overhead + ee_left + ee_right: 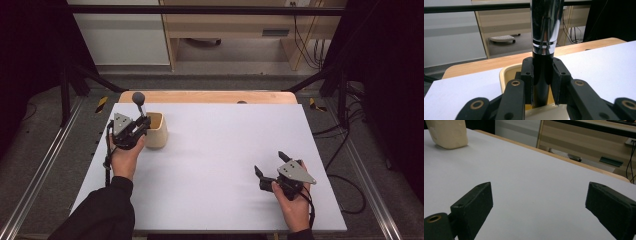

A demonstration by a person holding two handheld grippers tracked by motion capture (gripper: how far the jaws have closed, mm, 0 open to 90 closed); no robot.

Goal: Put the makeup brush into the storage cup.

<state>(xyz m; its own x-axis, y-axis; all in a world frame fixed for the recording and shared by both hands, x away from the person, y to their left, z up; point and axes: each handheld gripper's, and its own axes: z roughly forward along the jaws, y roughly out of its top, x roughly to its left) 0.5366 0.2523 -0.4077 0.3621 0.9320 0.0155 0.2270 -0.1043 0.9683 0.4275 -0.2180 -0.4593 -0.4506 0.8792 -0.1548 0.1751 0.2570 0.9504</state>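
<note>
A brush [139,102] with a grey rounded head, chrome collar and black handle stands upright. My left gripper [141,123] is shut on its handle, at the left rim of a cream cup [157,131]. In the left gripper view the pads clamp the black handle [543,75] just under the chrome collar, and the handle's lower end points down into the cup's mouth [507,72]. My right gripper [270,162] rests open at the table's front right, its fingers [474,205] wide apart with nothing between them. The cup [449,132] shows far off at the upper left there.
The pale grey tabletop [225,135] has a wooden strip [210,96] along its far edge. Beyond it are floor, cabinets and cables. Black frame bars stand at both sides.
</note>
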